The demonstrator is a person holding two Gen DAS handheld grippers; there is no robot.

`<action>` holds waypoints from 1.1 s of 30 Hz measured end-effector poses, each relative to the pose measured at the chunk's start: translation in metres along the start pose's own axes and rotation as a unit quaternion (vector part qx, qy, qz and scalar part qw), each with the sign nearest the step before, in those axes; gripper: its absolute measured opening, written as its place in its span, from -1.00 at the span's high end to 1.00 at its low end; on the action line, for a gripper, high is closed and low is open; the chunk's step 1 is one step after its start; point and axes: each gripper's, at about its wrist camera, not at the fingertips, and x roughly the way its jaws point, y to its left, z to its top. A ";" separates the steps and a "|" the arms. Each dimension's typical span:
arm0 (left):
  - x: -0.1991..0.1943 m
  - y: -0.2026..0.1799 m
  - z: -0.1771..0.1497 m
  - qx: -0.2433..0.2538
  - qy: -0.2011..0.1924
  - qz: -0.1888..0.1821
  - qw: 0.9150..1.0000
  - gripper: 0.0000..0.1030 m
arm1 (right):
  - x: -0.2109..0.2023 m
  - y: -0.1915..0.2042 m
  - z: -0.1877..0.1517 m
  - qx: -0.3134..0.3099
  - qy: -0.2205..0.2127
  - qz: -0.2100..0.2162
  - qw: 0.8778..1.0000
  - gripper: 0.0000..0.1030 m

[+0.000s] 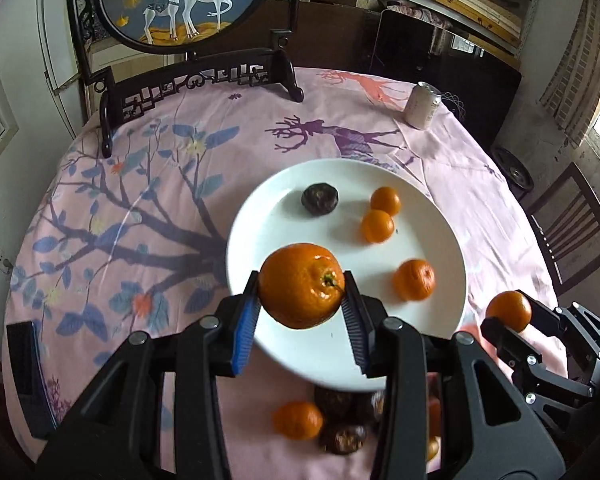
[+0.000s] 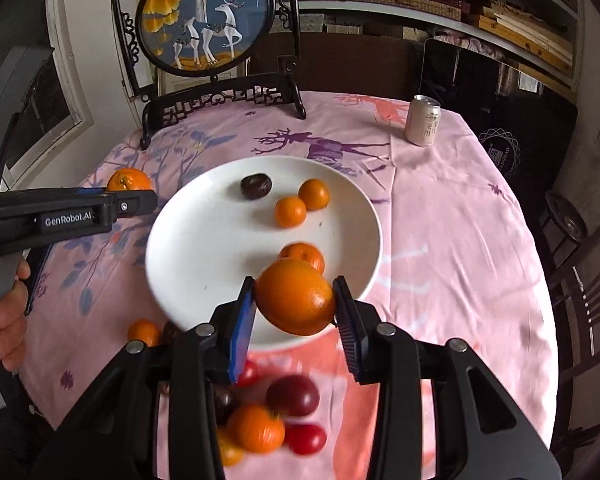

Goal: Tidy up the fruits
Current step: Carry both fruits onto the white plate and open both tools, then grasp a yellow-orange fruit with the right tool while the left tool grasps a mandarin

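The left hand-held gripper [image 1: 302,286] is clenched on an orange [image 1: 301,285], its ribbed pads pressing the fruit's two sides, stem end facing the camera. It hangs low in the centre of the left wrist view, over the near rim of the plate [image 1: 260,208]. The right hand-held gripper [image 2: 295,298] is likewise clenched on a second orange [image 2: 296,296], held low centre in the right wrist view, above the plate's near edge.

On the plate lie three small oranges [image 1: 386,201] and one dark fruit [image 1: 320,198]. More fruit waits on the table [image 2: 460,240] at the bottom of both views: a small orange [image 1: 298,420], dark fruits [image 1: 342,438], and in the right view red tomatoes [image 2: 306,439] and a darker red one [image 2: 293,395].

The oranges look firm and fairly light, with a dimpled rind that should give the pads good purchase. They are round, so they will likely roll once set on the smooth plate; a grip across the widest part, as now, seems soundest. The tomatoes look softer and glossier, and probably want a gentler squeeze.

Writing: "GenRobot.AI" reads plainly on the side of the left gripper at the left edge of the right view. A can [image 2: 423,121] at the upper right carries print too small to read. A dark object beyond the table's right edge bears lettering I cannot make out.
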 end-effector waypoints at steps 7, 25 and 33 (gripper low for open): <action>0.088 -0.004 0.039 -0.011 0.067 0.014 0.998 0.22 | 0.089 -0.019 0.047 0.014 0.052 -0.036 0.998 0.24; 0.042 0.001 0.039 -0.006 0.008 0.017 1.000 -0.70 | 0.057 -0.020 0.042 0.011 0.034 -0.059 0.998 -0.24; -0.033 -0.001 -0.078 -0.003 -0.037 0.017 0.999 -0.87 | -0.033 0.006 -0.064 0.037 0.006 -0.034 0.999 -0.78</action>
